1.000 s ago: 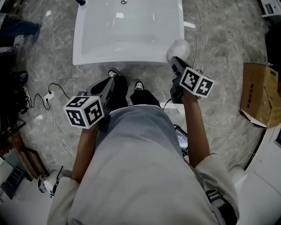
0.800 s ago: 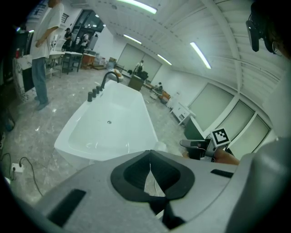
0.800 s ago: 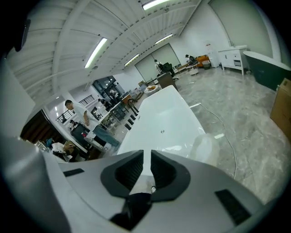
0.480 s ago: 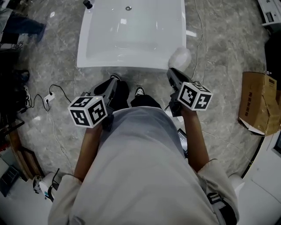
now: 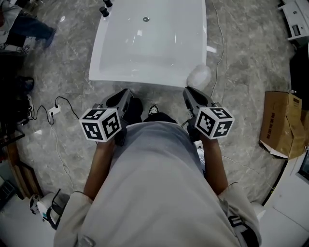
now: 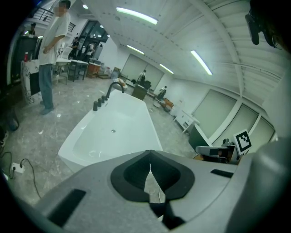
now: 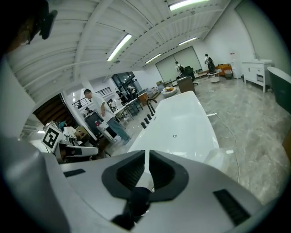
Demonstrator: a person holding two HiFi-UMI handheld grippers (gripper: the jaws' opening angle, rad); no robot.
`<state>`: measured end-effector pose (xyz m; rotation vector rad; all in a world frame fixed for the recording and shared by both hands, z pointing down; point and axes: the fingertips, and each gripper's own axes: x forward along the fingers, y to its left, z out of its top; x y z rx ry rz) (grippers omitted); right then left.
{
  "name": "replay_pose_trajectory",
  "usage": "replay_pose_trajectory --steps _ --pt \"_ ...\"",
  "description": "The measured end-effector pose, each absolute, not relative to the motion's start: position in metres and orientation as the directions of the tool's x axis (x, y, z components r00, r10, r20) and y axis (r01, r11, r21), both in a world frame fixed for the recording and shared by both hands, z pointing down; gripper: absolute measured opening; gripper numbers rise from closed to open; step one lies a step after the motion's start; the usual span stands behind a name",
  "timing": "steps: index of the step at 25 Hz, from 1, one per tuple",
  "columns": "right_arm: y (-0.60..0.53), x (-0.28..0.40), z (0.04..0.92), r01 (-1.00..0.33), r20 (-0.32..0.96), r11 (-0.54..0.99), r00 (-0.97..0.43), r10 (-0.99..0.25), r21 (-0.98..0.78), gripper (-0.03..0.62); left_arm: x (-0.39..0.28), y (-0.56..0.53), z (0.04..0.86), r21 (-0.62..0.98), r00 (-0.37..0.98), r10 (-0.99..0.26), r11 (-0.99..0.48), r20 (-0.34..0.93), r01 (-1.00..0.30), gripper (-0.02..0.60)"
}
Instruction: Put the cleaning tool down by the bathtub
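Observation:
A white bathtub (image 5: 145,79) stands on the marble floor in front of me. The cleaning tool, a white fluffy puff (image 5: 199,76), rests at the tub's near right corner, and shows as a pale lump (image 7: 221,159) in the right gripper view. My right gripper (image 5: 188,91) hangs just short of it and does not touch it. Its jaws have just been closing and now stand together with nothing between them (image 7: 146,154). My left gripper (image 5: 120,94) hovers before the tub's near rim, shut and empty (image 6: 149,157).
A cardboard box (image 5: 280,123) lies on the floor at the right. A cable with a plug (image 5: 54,110) trails on the left. Dark taps (image 5: 104,9) stand at the tub's far left corner. A person (image 6: 47,59) stands beyond the tub.
The right gripper has drawn back and up from the puff, which stays at the tub's corner. Both grippers sit a little farther from the tub rim.

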<state>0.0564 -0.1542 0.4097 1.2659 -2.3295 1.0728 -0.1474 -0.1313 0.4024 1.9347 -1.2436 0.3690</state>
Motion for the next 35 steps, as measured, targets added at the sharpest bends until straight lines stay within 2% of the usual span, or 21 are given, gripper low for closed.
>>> replay_pose_trajectory --steps 8,14,35 --pt "-0.154 0.048 0.394 -0.788 0.537 0.388 -0.612 -0.581 -0.478 0.012 -0.155 -0.134 0.397 0.452 0.465 -0.644 -0.201 0.608 -0.869 0.006" --pt "-0.153 0.043 0.393 -0.774 0.551 0.448 -0.633 -0.544 -0.448 0.011 -0.146 -0.128 0.400 0.435 0.495 -0.614 -0.260 0.615 -0.862 0.006" --pt "-0.141 0.047 0.403 -0.758 0.588 0.458 -0.651 -0.480 -0.465 0.011 -0.145 -0.110 0.411 0.474 0.488 -0.605 -0.198 0.630 -0.858 0.006"
